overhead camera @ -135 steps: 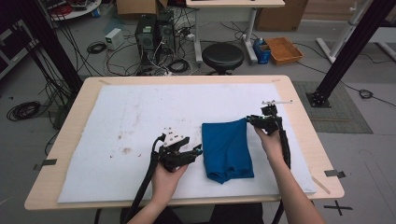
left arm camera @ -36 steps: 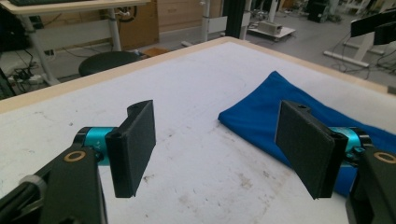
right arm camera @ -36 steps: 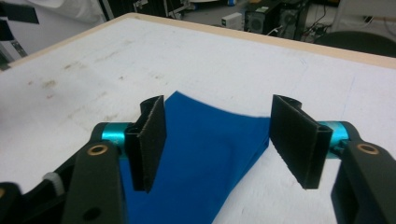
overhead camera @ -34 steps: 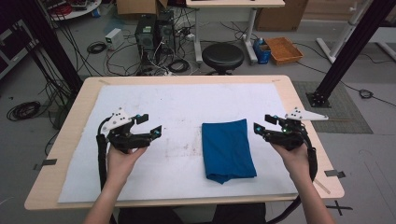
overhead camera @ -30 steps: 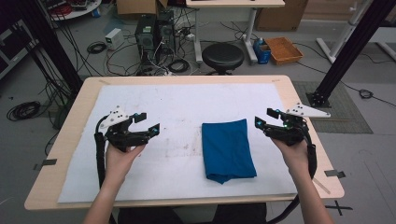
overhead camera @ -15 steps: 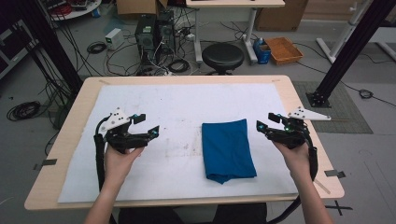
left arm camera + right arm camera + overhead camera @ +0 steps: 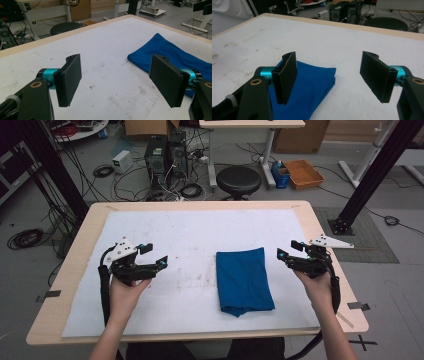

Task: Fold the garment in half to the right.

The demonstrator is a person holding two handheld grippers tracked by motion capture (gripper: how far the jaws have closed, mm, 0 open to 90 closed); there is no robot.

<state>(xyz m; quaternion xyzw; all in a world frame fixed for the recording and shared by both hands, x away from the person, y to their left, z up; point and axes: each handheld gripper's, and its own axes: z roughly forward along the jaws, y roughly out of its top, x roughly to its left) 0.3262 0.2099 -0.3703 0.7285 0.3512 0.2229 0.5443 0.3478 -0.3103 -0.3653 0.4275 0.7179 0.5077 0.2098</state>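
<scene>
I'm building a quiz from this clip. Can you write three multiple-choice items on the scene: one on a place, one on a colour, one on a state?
1. Where does the folded cloth lie?
A. between the two grippers
B. left of both
C. on the stool

2. What colour is it?
A. red
B. blue
C. yellow

3. How do the jaws of the left gripper and the right gripper stand?
A. both shut
B. one shut
C. both open

Answers: 1 A, the high view shows a gripper on each side. 2 B, blue in every view. 3 C, a wide gap shows between each pair.

Even, bright overhead light, soft faint shadows, no glare; gripper views slightly soft, backgrounds blurred.
</scene>
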